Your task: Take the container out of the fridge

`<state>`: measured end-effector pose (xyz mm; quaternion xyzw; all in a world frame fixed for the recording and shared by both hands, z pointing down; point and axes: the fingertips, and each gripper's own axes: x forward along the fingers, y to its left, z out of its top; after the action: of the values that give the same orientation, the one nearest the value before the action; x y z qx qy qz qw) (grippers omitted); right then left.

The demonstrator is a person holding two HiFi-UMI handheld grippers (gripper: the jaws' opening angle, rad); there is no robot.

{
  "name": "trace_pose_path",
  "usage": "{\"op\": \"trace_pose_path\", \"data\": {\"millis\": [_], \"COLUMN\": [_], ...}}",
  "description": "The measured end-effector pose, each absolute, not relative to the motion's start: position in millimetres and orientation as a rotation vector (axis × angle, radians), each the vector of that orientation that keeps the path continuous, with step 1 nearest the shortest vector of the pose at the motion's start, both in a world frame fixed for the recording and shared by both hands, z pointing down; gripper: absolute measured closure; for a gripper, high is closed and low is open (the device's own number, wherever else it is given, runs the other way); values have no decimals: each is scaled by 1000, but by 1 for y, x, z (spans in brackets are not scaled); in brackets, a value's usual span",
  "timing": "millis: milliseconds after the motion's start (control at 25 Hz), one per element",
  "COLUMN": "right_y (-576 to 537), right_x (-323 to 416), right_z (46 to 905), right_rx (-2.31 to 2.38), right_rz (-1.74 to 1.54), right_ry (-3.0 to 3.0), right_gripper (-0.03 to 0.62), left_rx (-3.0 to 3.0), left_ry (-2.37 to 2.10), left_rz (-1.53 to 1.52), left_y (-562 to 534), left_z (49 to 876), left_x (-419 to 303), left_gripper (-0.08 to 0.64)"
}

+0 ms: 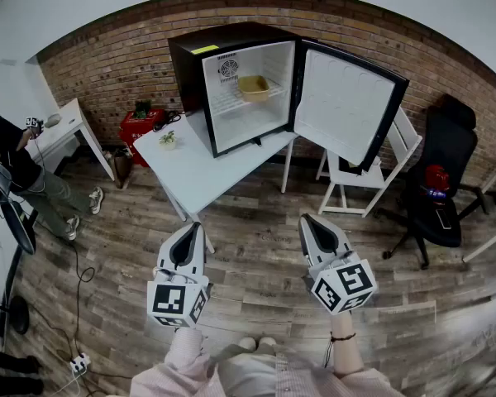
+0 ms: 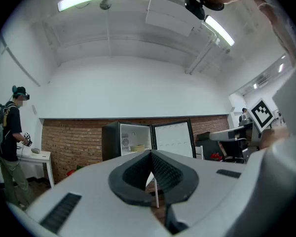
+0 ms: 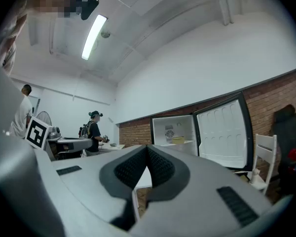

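Observation:
A small black fridge stands on a white table with its door swung open to the right. A yellowish container rests on the wire shelf inside; the container shows small in the left gripper view, and the same container in the right gripper view. My left gripper and right gripper hover over the wooden floor, well short of the table. Both are shut, tips touching, with nothing between them.
A white folding chair stands under the open door, and a black office chair sits at the right. A red crate and a side table are at the left, where a person stands. Cables run across the floor at the left.

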<state>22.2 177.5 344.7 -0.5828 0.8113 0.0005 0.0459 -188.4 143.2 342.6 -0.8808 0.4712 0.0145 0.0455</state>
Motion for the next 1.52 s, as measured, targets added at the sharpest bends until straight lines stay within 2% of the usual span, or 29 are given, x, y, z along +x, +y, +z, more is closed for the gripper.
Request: {"op": "trace_pose_path", "data": {"millis": [520,680,760,1040,1520], "right_y": [167,160,157,154,111], "right_x": [41,49,54,62,65], "right_z": [356,360,362,364,378], "right_rx": [-1832,-1833,-1836,-1781,-1758], "right_rz": [-5,-26,-34,-42,-86], "right_ry": [2446,2439,2439,2446,2513], "right_gripper": [575,494,487,403,405], "left_rx": [-2711,-2717,-2720,-2711,-2728], "left_ry": [1460,1446,1441,1471,1518], "left_rz": [46,40,36,17,12], "left_y": [132,128,127,130,90], "left_z": [354,356,358,367,381], "left_x": [-174,-163,-157,-148,-141], "left_gripper": [568,568,568,568,568]}}
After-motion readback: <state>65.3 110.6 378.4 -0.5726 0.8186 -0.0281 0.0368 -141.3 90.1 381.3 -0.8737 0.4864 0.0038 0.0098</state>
